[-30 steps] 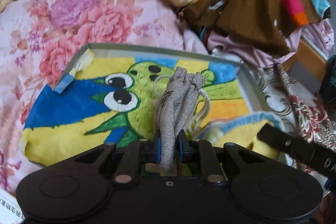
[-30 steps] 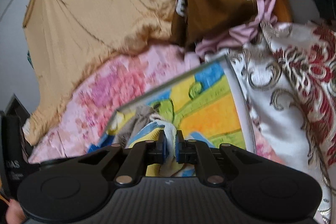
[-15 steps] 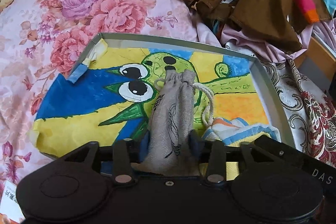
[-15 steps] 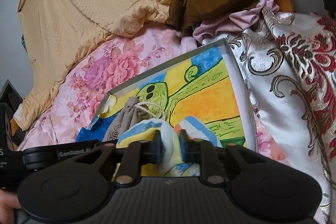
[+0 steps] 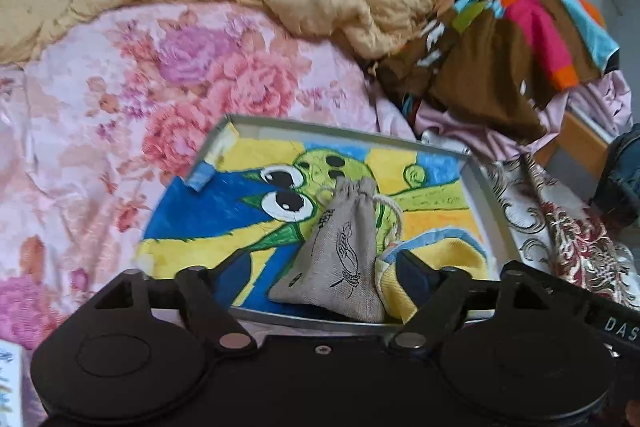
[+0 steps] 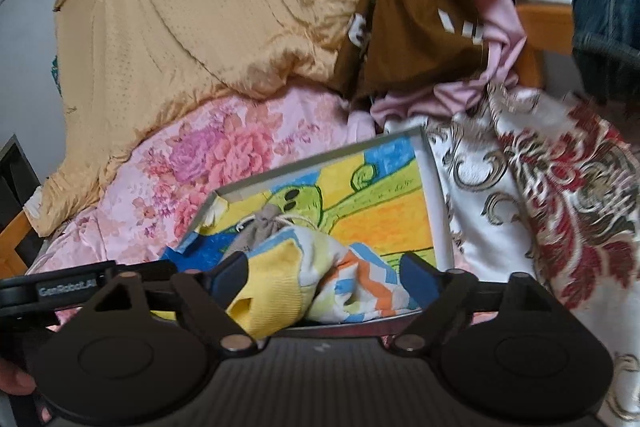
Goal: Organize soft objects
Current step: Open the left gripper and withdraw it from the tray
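Grey linen pouch (image 5: 340,255) lies in the painted metal tray (image 5: 486,195), lower centre of the left view | left gripper (image 5: 320,267) jaws opening wide, pads clear of pouch | yellow striped cloth (image 6: 304,275) lies beside pouch at tray's near edge | right gripper (image 6: 324,271) jaws opening, cloth loose between them

White letters "DAS" on the right gripper (image 5: 616,323) bar, "GenRobot.AI" on the left gripper (image 6: 68,289) bar, brown garment's white lettering unreadable
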Demonstrator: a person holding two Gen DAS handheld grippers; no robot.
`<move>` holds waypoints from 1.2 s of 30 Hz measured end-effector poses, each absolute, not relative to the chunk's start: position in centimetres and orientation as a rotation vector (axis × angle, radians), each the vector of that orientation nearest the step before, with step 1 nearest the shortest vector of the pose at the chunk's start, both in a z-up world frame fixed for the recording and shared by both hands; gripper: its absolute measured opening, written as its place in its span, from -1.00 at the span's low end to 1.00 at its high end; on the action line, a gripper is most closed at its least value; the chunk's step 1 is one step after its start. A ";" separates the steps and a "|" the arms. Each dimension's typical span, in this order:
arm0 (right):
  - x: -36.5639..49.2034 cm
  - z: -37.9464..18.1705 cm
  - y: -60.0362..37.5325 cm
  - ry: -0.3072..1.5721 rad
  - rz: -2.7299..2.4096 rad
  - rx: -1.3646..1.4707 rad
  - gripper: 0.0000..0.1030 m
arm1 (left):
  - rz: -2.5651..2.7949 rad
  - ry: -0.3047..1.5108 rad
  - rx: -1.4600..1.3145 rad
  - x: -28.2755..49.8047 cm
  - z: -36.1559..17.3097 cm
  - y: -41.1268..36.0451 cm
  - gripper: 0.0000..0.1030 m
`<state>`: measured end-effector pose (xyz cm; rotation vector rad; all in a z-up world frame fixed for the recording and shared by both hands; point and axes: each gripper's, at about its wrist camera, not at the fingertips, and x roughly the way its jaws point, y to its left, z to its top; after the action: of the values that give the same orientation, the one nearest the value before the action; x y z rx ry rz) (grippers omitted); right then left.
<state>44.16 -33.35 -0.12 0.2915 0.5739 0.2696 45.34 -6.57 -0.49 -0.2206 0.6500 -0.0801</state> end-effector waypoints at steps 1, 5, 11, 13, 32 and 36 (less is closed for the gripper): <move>43.5 0.3 -33.4 0.562 0.272 0.284 0.77 | -0.078 0.634 -0.218 44.6 -0.1 -6.5 0.66; 40.6 1.6 -33.5 0.512 0.273 0.250 0.89 | -0.079 0.580 -0.234 41.4 1.3 -6.3 0.75; 36.4 2.9 -33.1 0.458 0.278 0.204 0.97 | -0.087 0.509 -0.229 36.0 2.9 -6.4 0.88; 35.0 3.2 -33.2 0.440 0.280 0.211 0.99 | -0.089 0.496 -0.228 34.4 3.1 -6.2 0.93; 23.2 3.7 -32.9 0.389 0.260 0.159 0.99 | -0.090 0.453 -0.195 21.9 2.4 -4.6 0.98; 21.6 3.3 -32.9 0.401 0.249 0.161 0.99 | -0.105 0.464 -0.173 19.8 1.7 -4.4 0.98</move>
<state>21.60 -32.94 3.30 0.1614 0.4007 0.2493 19.78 -4.40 1.73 -0.1726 0.4636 -0.1046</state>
